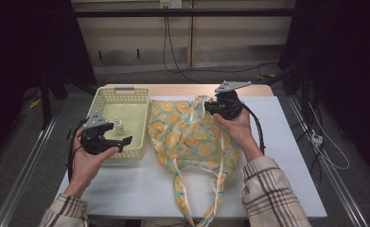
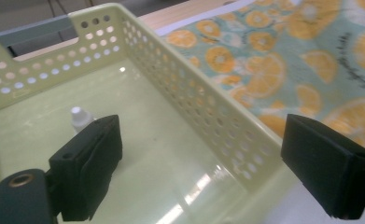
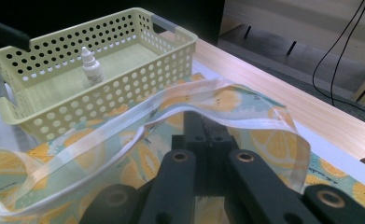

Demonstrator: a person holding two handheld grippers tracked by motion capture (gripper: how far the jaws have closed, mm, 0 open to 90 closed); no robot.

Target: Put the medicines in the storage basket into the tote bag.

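A pale yellow perforated basket [image 1: 108,156] [image 2: 203,116] [image 3: 124,88] stands at the left of the table, with a small white dropper bottle [image 1: 118,126] [image 2: 80,116] [image 3: 92,66] upright inside it. Beside it lies a teal cloth bag [image 1: 187,137] [image 2: 287,60] [image 3: 264,140] printed with orange slices. My left gripper [image 1: 119,133] [image 2: 208,163] hovers over the basket's near right corner, jaws wide apart and empty, with the bottle just beyond one of its pads [image 2: 91,168]. My right gripper [image 1: 210,108] [image 3: 208,130] is shut on the bag's pale handle strap [image 3: 138,116] at the bag's far edge, holding it lifted.
A white mat [image 1: 140,184] covers the wooden table [image 1: 182,90]; a bare strip of wood shows behind the basket and bag. The bag's second handle [image 1: 197,198] trails toward the front edge. Cables hang behind the table and off its right side.
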